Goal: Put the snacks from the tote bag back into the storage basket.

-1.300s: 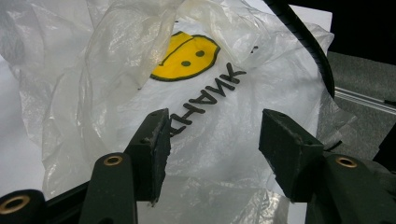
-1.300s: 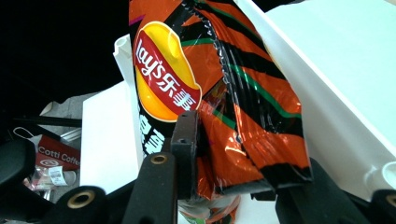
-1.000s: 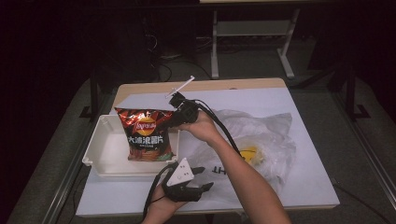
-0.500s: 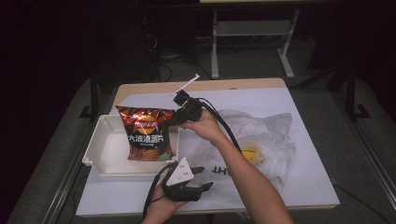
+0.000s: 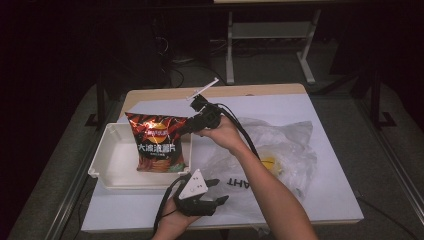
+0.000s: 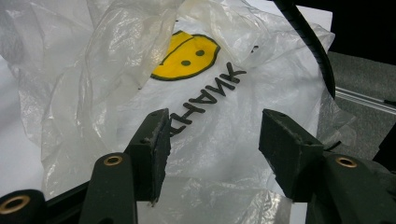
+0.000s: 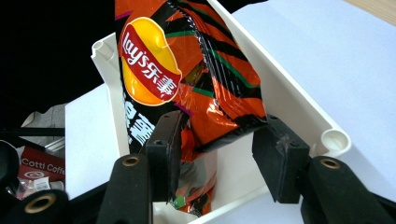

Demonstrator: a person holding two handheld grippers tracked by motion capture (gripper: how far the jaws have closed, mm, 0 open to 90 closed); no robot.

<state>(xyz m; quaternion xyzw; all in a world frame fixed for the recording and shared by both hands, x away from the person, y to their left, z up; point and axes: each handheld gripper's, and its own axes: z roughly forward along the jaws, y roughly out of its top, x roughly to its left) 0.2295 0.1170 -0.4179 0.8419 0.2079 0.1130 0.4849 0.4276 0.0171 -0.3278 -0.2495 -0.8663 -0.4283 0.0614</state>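
An orange and black Lay's chip bag (image 5: 157, 145) stands upright in a white tray (image 5: 110, 160) at the table's left. My right gripper (image 5: 186, 130) is at the bag's upper right corner. Its jaws have just been opening. In the right gripper view the bag (image 7: 187, 70) still lies between them, against the left pad, with a gap to the right pad (image 7: 275, 149). My left gripper (image 5: 220, 191) rests near the front edge, open. It points at a crumpled clear plastic bag (image 6: 201, 70) with a yellow smiley, nothing between its jaws (image 6: 212, 135).
The plastic bag (image 5: 280, 150) spreads over the table's right middle, under my right forearm. A white sheet (image 5: 310, 110) covers the table. The tray's wall (image 7: 299, 107) runs behind the chip bag. A red coffee packet (image 7: 35, 170) lies on the floor below.
The right hand has shifted only slightly at the bag's corner. The chip bag stays upright in the tray. The left gripper has kept still.
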